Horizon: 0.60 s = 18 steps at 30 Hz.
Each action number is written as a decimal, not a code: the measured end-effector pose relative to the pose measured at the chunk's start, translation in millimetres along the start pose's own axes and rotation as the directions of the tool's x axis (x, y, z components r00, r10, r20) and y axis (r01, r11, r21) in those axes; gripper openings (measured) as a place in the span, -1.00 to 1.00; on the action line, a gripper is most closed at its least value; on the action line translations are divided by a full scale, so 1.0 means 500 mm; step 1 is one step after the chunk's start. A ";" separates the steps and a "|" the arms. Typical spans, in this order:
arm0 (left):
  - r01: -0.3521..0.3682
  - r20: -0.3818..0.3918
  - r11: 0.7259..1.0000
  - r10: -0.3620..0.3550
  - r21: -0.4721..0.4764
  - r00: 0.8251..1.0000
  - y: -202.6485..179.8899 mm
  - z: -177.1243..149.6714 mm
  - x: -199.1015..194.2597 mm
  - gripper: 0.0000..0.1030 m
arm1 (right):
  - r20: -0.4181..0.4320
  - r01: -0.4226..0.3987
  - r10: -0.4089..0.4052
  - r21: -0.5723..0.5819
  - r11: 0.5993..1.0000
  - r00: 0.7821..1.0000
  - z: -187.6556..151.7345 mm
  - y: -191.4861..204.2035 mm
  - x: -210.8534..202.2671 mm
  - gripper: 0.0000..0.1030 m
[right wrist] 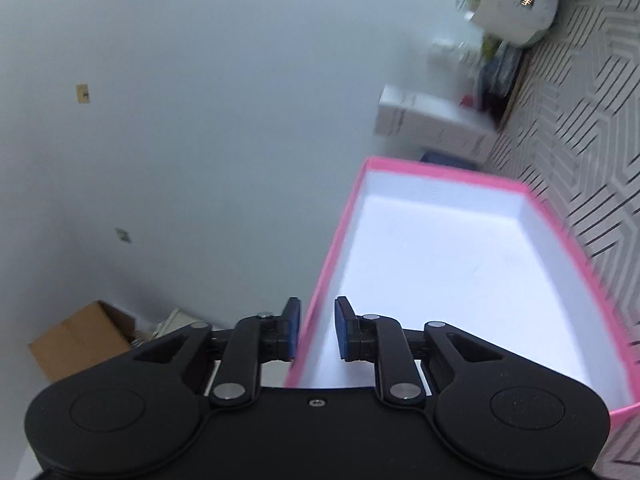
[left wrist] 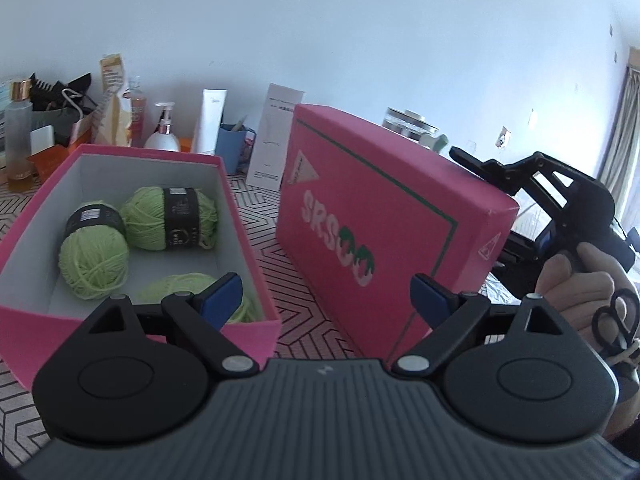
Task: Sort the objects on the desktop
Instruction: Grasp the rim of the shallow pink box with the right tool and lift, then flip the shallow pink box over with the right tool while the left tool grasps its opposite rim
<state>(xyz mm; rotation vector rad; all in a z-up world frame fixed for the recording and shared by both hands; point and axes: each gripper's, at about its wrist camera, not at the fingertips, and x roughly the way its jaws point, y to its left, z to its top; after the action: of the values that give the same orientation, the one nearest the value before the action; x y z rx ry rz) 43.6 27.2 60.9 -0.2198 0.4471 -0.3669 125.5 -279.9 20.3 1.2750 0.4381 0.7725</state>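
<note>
In the left wrist view an open pink box [left wrist: 248, 216] on the patterned table holds three green yarn balls [left wrist: 172, 216]. My left gripper [left wrist: 326, 294] is open and empty, between the box and a pink lid [left wrist: 380, 208]. The lid is tilted on edge above the table, its printed top facing me. The right gripper [left wrist: 532, 188] holds it at the far right rim. In the right wrist view my right gripper [right wrist: 317, 330] is shut on the pink lid's rim [right wrist: 340, 232], one pad each side of the wall, with the white inside [right wrist: 460, 280] facing me.
Bottles, a pump dispenser [left wrist: 163, 132], white cartons [left wrist: 276, 140], a blue cup [left wrist: 232, 146] and bags stand along the table's back at the wall. A white kettle-like pot [right wrist: 516, 4] and a white carton [right wrist: 432, 120] show in the right wrist view. A cardboard box [right wrist: 84, 344] lies on the floor.
</note>
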 end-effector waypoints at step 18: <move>0.053 -0.150 0.998 -0.047 0.039 0.988 -0.112 0.000 0.182 0.82 | 0.240 0.334 -0.270 -0.286 0.898 0.933 0.071 0.049 -0.194 -0.04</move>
<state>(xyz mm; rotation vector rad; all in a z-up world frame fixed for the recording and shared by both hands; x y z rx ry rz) 103.2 -59.7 42.2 -0.1628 0.5809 -0.4436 77.4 -372.3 41.6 0.9335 0.3253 0.4264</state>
